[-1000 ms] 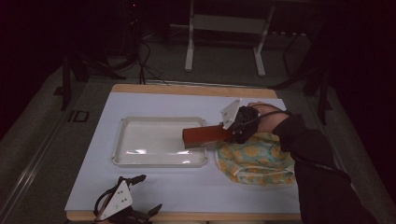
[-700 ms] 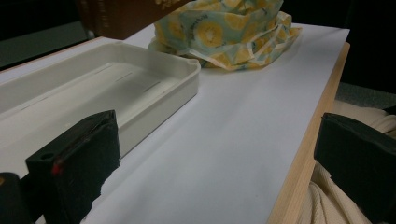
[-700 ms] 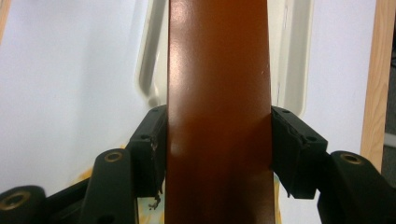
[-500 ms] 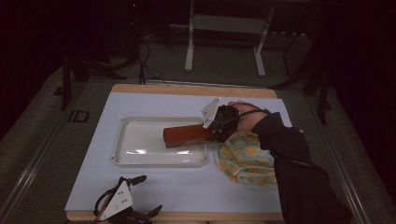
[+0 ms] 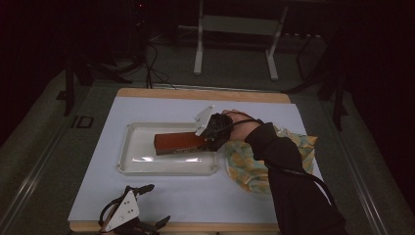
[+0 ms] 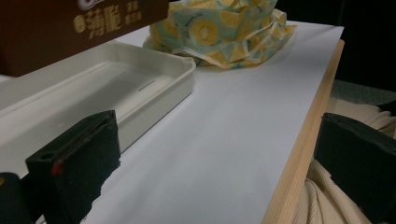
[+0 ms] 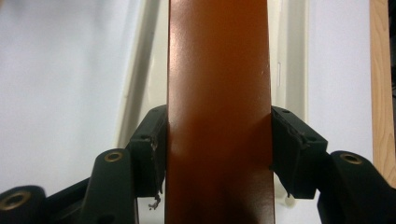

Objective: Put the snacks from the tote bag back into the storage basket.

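**Brown box held over the white tray**

Dark surroundings are enclosing a pale blue table (image 5: 195, 196) with a wooden front edge, and a metal stand is standing on the floor behind it. On the table a white tray (image 5: 132, 166) is lying left of centre, and a yellow patterned cloth (image 5: 244, 166) is lying just beside the tray's right end.

The right gripper (image 5: 209, 134) is reaching in from the right, over the cloth, and it is holding a long brown box (image 5: 178, 143) by one end. In the right gripper view the two black jaws are pressing on both long sides of the box (image 7: 219, 116) — clamped on it, with the box running straight out between them and the tray's rim (image 7: 140, 70) lying under it. In the high view the box is lying lengthwise over the right half of the tray; whether it is touching the tray floor I cannot tell.

The left gripper (image 5: 128, 215) is lying at the near edge of the table, well apart from the box. In its own view its jaws are standing wide apart — nothing between them — and the box (image 6: 70, 28) is appearing high above the tray (image 6: 154, 88).
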